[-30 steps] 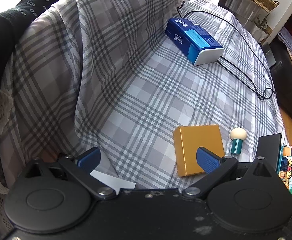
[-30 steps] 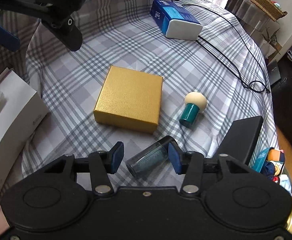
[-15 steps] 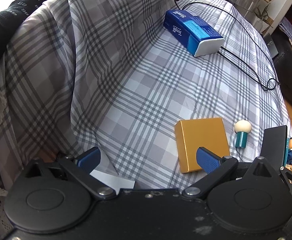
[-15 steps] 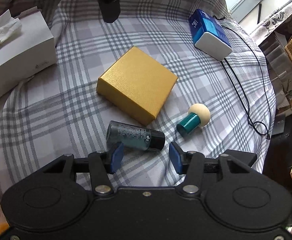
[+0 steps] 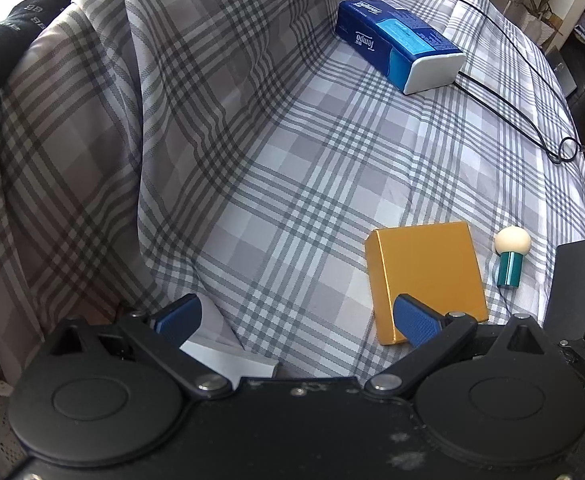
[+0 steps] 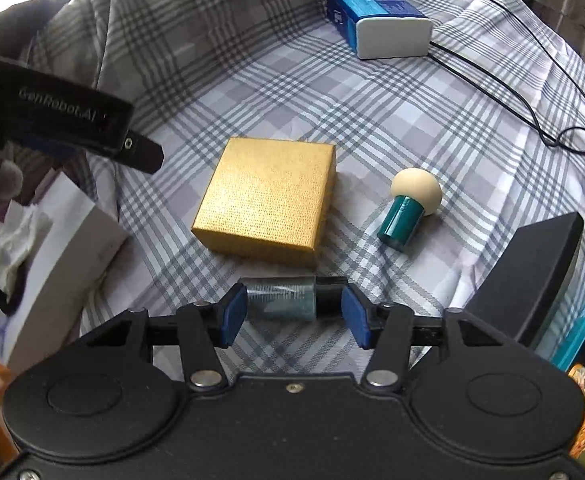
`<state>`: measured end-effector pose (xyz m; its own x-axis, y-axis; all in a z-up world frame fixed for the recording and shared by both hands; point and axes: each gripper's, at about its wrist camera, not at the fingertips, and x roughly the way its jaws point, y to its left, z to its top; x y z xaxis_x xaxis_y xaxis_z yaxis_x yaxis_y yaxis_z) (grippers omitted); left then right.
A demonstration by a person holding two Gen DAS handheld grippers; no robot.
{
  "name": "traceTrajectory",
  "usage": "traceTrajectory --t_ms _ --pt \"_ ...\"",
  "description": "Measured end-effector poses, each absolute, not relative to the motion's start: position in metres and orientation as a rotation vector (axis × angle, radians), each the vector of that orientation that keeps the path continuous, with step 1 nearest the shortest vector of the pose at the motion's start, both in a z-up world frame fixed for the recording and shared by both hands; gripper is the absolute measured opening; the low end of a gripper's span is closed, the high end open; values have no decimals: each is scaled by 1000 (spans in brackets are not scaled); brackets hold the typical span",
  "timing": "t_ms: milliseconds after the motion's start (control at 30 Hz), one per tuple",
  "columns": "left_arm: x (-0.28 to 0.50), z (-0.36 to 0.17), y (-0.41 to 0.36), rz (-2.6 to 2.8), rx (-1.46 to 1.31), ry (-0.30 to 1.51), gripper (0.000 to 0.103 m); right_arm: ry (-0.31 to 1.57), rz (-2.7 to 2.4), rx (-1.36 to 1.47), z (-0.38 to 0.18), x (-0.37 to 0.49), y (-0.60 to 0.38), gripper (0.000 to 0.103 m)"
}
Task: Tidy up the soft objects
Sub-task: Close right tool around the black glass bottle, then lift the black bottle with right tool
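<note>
A grey-and-white plaid cloth (image 6: 372,120) covers the bed-like surface and rises in a fold along its far left edge. The right gripper (image 6: 294,314) points steeply down near the cloth's near edge; its jaws are opening, and a small dark teal glass bottle with a black cap (image 6: 288,298) lies on its side on the cloth between the blue pads, which do not press it. Just beyond the bottle sits a square gold textured cardboard box (image 6: 268,200), and to its right lies a teal-stemmed, cream-domed mushroom-shaped object (image 6: 408,208). A blue-and-white soft tissue pack (image 6: 380,20) rests toward the far edge, touching a looping black cable (image 6: 532,116). A white tissue box (image 6: 60,248) stands at the left edge. The left gripper (image 5: 292,320) hovers there, jaws wide apart with nothing clamped.
</note>
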<state>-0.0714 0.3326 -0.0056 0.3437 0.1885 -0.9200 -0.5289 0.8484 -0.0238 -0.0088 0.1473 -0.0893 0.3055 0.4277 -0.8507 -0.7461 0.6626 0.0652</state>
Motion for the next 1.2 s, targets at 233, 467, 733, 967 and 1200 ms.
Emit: traceTrajectory --t_ms 233,467,733,967,1200 --pt "-70 -8 330 487 -322 1140 102 892 710 -324 -87 -15 146 65" --pt "-68 -10 329 509 -297 1149 102 837 692 -347 -95 -24 146 68" --pt "-63 -16 322 518 -265 1169 102 753 713 -433 -103 -39 152 73" --pt "-60 -18 317 516 -242 1176 102 740 724 -447 -108 -41 155 75" --pt "-58 -17 313 508 -228 1176 102 718 753 -432 -105 -45 152 75"
